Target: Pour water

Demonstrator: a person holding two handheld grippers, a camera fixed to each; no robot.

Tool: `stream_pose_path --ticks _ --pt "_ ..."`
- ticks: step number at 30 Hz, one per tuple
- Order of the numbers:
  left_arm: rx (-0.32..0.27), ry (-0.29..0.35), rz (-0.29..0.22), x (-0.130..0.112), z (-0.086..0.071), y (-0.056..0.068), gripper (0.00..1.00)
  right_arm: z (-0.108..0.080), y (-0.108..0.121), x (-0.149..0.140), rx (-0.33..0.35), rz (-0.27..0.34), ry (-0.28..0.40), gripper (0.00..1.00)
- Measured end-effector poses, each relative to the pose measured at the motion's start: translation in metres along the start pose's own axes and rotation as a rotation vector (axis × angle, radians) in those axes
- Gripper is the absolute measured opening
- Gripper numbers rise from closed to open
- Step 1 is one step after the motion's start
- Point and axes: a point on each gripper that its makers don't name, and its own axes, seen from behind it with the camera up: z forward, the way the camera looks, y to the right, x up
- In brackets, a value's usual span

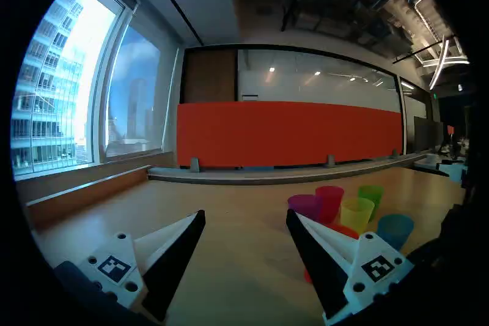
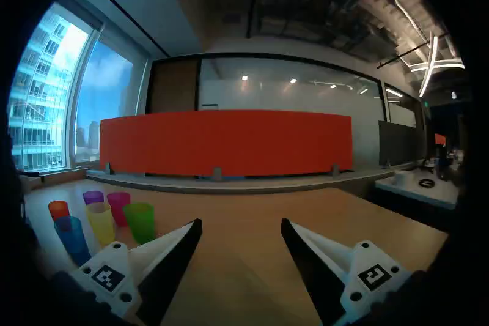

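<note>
Cups (image 1: 356, 213), six, translucent plastic, upright, mouths up, clustered on wooden surface (image 1: 244, 259). Left gripper (image 1: 245, 212): jaws open, empty; cluster ahead and right of them, orange cup (image 1: 345, 230) half hidden behind one finger. Right gripper (image 2: 241, 222): jaws open, empty; cluster left of them, blue cup (image 2: 71, 237) nearest, orange cup in plain sight.

Daylight floods your windows (image 1: 61, 93) at the left of both views, blown out near white. Upper right, the ceiling strips (image 2: 431, 63) glare. Room otherwise dim. Your surface (image 2: 257, 216) is evenly lit, with faint shadows. Lines bow toward the edges.
</note>
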Motion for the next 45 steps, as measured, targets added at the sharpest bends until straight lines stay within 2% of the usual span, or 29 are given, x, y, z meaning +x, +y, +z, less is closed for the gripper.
stream_pose_path --ticks 21,30,36,39,45 --pt "0.000 0.000 0.001 0.000 -0.001 0.000 0.99 0.000 0.000 0.000 0.001 -0.001 -0.001 1.00" --pt "-0.006 0.000 0.004 0.002 -0.001 0.001 0.99 0.001 -0.003 -0.002 0.022 -0.012 -0.008 1.00" --pt "-0.014 -0.012 0.027 0.004 0.001 0.001 0.99 0.002 0.001 0.020 0.022 -0.053 -0.009 1.00" --pt "-0.015 -0.014 0.032 0.015 0.002 0.000 0.98 0.003 0.000 0.034 0.035 -0.063 -0.013 1.00" --pt "-0.032 -0.021 0.009 0.044 0.005 0.000 0.99 0.005 -0.004 0.062 0.051 -0.080 -0.017 1.00"
